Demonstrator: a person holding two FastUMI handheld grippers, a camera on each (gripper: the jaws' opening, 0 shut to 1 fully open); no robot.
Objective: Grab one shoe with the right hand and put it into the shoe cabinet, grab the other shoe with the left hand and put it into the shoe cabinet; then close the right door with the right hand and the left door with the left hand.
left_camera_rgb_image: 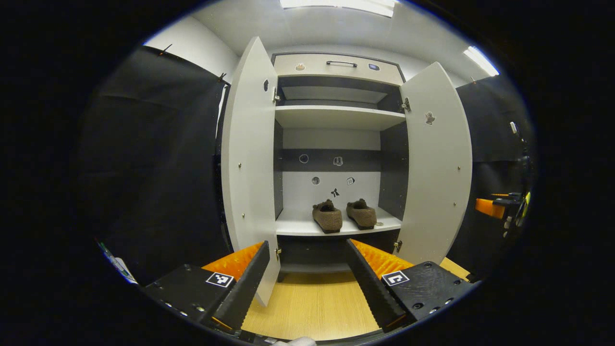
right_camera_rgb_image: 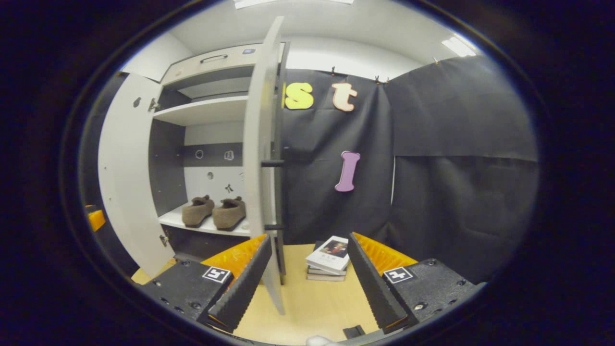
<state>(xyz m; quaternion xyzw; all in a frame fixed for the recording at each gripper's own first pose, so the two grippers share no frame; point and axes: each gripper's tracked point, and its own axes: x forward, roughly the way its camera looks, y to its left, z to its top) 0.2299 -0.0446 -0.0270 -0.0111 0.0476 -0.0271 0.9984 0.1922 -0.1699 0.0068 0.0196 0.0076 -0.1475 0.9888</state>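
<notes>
white cabinet shelf [left_camera_rgb_image: 298, 227], two brown shoes [left_camera_rgb_image: 343, 214] side by side

Two brown fuzzy slippers sit side by side on the lower shelf of the shoe cabinet [left_camera_rgb_image: 336, 117], toes pointing out toward the room. In the left gripper view the left slipper [left_camera_rgb_image: 327, 216] lies at about 11 o'clock of the right slipper [left_camera_rgb_image: 361, 213], close but apart. The cabinet is pale grey with dark inner walls. Both doors stand wide open: the left door [left_camera_rgb_image: 250, 158] at 9 o'clock of the shoes, the right door [left_camera_rgb_image: 436, 163] at 3 o'clock.
</notes>
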